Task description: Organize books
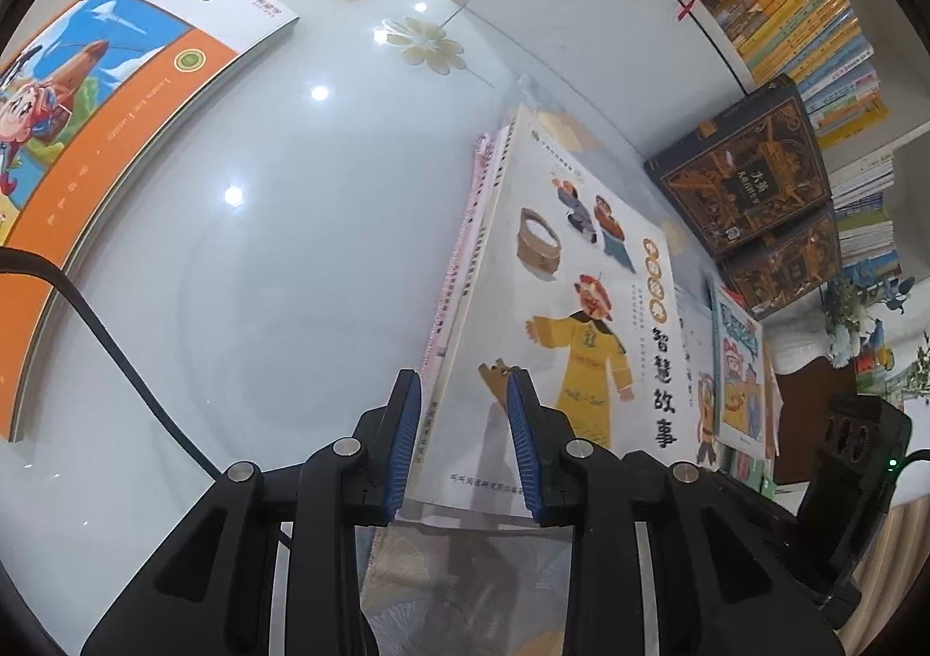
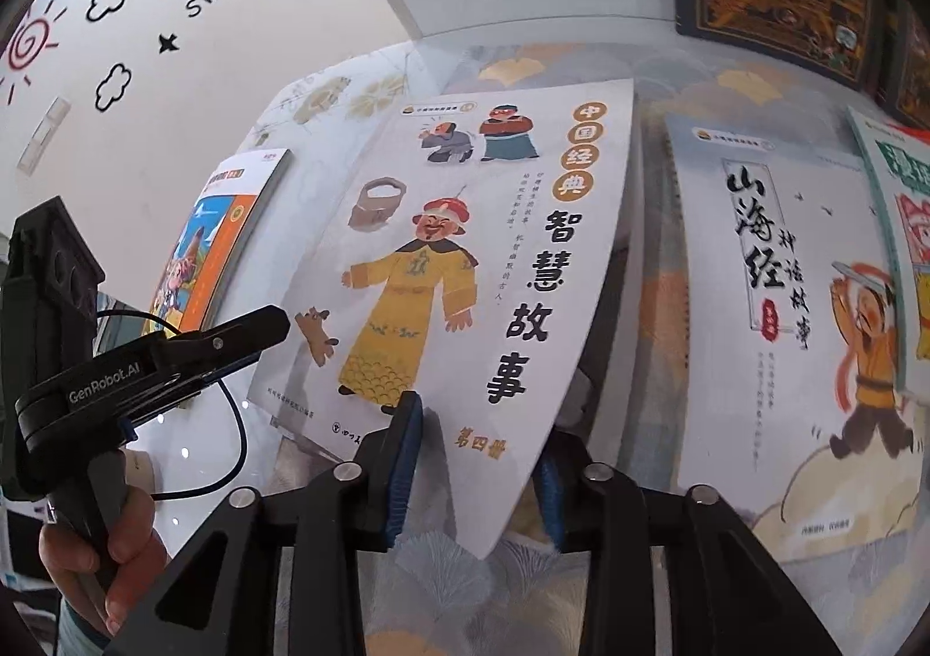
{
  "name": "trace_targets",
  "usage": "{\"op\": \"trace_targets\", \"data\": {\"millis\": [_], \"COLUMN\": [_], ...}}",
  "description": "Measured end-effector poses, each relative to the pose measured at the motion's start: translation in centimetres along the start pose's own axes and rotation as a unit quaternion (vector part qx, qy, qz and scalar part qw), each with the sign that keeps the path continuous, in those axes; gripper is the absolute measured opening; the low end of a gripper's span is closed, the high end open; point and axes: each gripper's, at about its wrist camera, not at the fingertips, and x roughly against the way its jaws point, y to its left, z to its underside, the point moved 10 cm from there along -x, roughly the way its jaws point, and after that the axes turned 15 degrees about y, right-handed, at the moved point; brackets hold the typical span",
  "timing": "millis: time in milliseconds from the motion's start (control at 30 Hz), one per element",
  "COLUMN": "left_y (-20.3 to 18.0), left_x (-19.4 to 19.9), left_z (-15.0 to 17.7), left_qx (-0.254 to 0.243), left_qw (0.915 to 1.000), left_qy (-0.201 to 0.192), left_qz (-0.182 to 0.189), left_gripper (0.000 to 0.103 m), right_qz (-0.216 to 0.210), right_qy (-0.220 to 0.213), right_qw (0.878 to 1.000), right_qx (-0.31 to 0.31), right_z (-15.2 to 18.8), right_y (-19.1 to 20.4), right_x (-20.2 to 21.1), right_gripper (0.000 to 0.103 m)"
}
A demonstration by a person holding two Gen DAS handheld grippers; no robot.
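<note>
A white picture book with a yellow-robed figure on its cover [image 1: 587,295] [image 2: 465,260] stands tilted, lifted at one edge above the table. My left gripper [image 1: 465,441] has its blue pads either side of the book's near corner, a gap still showing. It also shows from the side in the right wrist view [image 2: 232,342]. My right gripper [image 2: 476,470] straddles the book's lower edge, its pads not pressed on it. An orange-bordered book [image 1: 99,144] [image 2: 215,243] lies flat at the far left.
A second white book with a running figure [image 2: 796,307] lies to the right, another one beside it [image 2: 901,225]. Dark ornate boxed books [image 1: 750,185] and a shelf of spines [image 1: 802,22] stand behind. A black cable [image 1: 116,353] crosses the glossy table [image 1: 290,249].
</note>
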Motion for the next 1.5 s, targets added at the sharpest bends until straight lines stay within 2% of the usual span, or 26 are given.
{"op": "trace_targets", "data": {"millis": [167,333,400,500,667,767,900,1100,1167,1200,1233,1300,1400,1500], "left_y": [-0.3,-0.1,-0.4,-1.2,-1.5,-1.3,-1.8,-7.1,-9.5,-10.9,-12.6,-15.4,-19.6,-24.3], "left_x": [-0.5,-0.6,-0.6,-0.9,-0.7,0.0,1.3,2.0,1.8,1.6,1.4,1.0,-0.5,-3.2], "left_z": [0.4,0.9,0.9,1.1,2.7,4.0,5.9,9.0,10.1,10.7,11.3,12.3,14.0,16.4], "left_qx": [-0.005,0.002,-0.004,-0.020,-0.022,-0.016,-0.016,-0.074,-0.096,-0.106,-0.115,-0.127,-0.143,-0.167], "left_qw": [0.9998,0.9996,0.9990,0.9977,0.9971,0.9973,0.9976,0.9955,0.9936,0.9927,0.9920,0.9912,0.9894,0.9857], "left_qy": [0.000,0.002,0.003,0.011,0.018,0.013,0.001,-0.010,-0.010,-0.009,-0.008,-0.012,-0.004,0.018], "left_qz": [-0.018,-0.030,-0.045,-0.064,-0.071,-0.070,-0.067,-0.059,-0.059,-0.056,-0.050,-0.035,-0.025,-0.014], "left_gripper": [0.028,0.028,0.028,0.030,0.030,0.030,0.030,0.033,0.039,0.051,0.070,0.085,0.085,0.085], "right_qz": [-0.009,-0.028,-0.037,-0.044,-0.075,-0.075,-0.088,-0.092,-0.079,-0.071,-0.061,-0.036,0.006,0.031], "right_qy": [0.013,-0.002,0.012,0.025,0.014,0.008,0.012,0.033,0.031,0.029,0.024,0.013,-0.009,-0.037], "right_qw": [1.000,0.998,0.996,0.995,0.994,0.994,0.991,0.987,0.989,0.990,0.992,0.995,0.997,0.993], "right_qx": [-0.006,-0.064,-0.081,-0.085,-0.083,-0.085,-0.102,-0.126,-0.123,-0.118,-0.111,-0.095,-0.082,-0.111], "right_z": [0.6,0.6,0.3,0.2,1.3,2.8,6.6,13.4,14.8,15.4,16.1,17.0,18.6,20.6], "right_y": [-0.3,-2.7,-3.4,-3.5,-3.3,-4.3,-6.4,-9.9,-10.9,-11.4,-12.0,-13.3,-16.2,-21.1], "right_x": [0.1,1.2,0.5,-0.4,1.0,2.1,3.4,4.1,4.7,5.2,5.9,7.4,10.3,13.5], "right_gripper": [0.052,0.055,0.057,0.060,0.060,0.060,0.060,0.060,0.060,0.060,0.060,0.060,0.060,0.061]}}
